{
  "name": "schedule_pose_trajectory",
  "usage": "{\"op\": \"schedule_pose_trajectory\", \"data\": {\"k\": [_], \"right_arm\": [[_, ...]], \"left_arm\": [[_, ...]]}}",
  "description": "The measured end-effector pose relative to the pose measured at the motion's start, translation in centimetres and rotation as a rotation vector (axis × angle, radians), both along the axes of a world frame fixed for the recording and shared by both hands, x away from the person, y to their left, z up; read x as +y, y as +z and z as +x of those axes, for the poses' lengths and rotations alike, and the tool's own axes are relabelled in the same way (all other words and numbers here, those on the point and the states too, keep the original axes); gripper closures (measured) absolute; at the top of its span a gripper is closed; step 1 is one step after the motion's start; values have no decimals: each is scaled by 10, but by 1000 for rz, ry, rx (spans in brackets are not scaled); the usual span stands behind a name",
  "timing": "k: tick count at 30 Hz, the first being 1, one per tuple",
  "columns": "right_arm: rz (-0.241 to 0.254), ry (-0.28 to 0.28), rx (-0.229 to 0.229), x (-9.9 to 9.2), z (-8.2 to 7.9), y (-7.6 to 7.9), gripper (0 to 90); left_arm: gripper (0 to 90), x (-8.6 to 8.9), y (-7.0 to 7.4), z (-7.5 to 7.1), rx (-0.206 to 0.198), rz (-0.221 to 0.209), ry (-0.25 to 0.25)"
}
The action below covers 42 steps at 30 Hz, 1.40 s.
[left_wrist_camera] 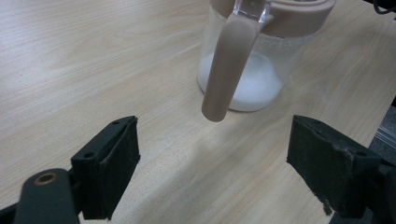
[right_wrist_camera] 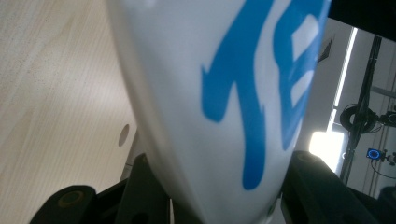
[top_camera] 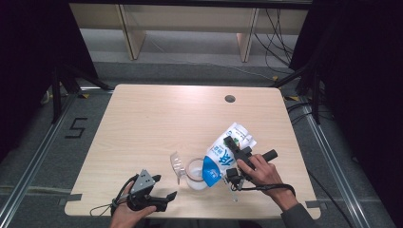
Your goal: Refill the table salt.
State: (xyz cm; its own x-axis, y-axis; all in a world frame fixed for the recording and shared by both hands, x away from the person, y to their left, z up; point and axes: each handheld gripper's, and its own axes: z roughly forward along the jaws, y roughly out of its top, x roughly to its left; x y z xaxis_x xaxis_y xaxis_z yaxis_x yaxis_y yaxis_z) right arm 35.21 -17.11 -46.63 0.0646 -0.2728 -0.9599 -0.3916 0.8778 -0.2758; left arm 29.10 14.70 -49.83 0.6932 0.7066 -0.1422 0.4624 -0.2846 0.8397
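At about 7 o'clock on the desk [top_camera: 142,118], nearest the person, the left tool [top_camera: 164,197] rests with its jaws spread wide, nothing between them. Just beyond stands a clear pitcher [left_wrist_camera: 261,56] with a beige lid, beige handle and white powder at its bottom. At 5 o'clock the right tool [top_camera: 231,159] is clenched on a white pouch [top_camera: 225,154] tipped mouth-down over the pitcher (large blue characters run along it, too blurred to read). A black "5" [top_camera: 76,128] marks the floor at 9 o'clock.

Black "5" on the floor [top_camera: 76,127] — blue characters on the white bag [top_camera: 223,154], unreadable.
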Motion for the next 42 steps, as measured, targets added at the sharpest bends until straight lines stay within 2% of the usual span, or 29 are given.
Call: {"op": "schedule_pose_trajectory", "data": {"k": [2,3,4,5,7,9,10,12,19,20,21,22,23,24,31,42], "right_arm": [[11,-11,18,-1,0,-1,642],[18,-11,12,0,0,-2,643],[0,0,-2,0,0,0,644],[-13,-13,2,1,-1,1,644],[6,-28,18,0,-2,-1,646],[-9,-31,18,1,-2,0,648],[-10,-13,18,0,-1,0,649],[16,-16,11,0,-1,-1,650],[22,-8,6,0,0,0,657],[0,-5,7,0,0,1,658],[34,-13,9,-1,0,0,661],[35,-14,9,-1,0,0,663],[18,-28,17,0,-1,1,664],[19,-9,6,0,0,1,665],[30,-18,12,-1,0,1,672],[19,-25,24,0,-1,2,682]], "left_arm": [[162,0,0,0,9,-5,1],[162,0,0,0,-4,6,-8],[162,0,0,0,-6,7,-7],[162,0,0,0,-6,7,-8],[162,0,0,0,-5,6,-7],[162,0,0,0,-5,6,-8],[162,0,0,0,-5,6,-7],[162,0,0,0,-5,6,-8],[162,0,0,0,-5,7,-8],[162,0,0,0,-5,6,-7],[162,0,0,0,-5,7,-8],[162,0,0,0,-5,7,-7],[162,0,0,0,-5,7,-7],[162,0,0,0,-5,6,-7],[162,0,0,0,-5,7,-8],[162,0,0,0,-4,6,-8]]}}
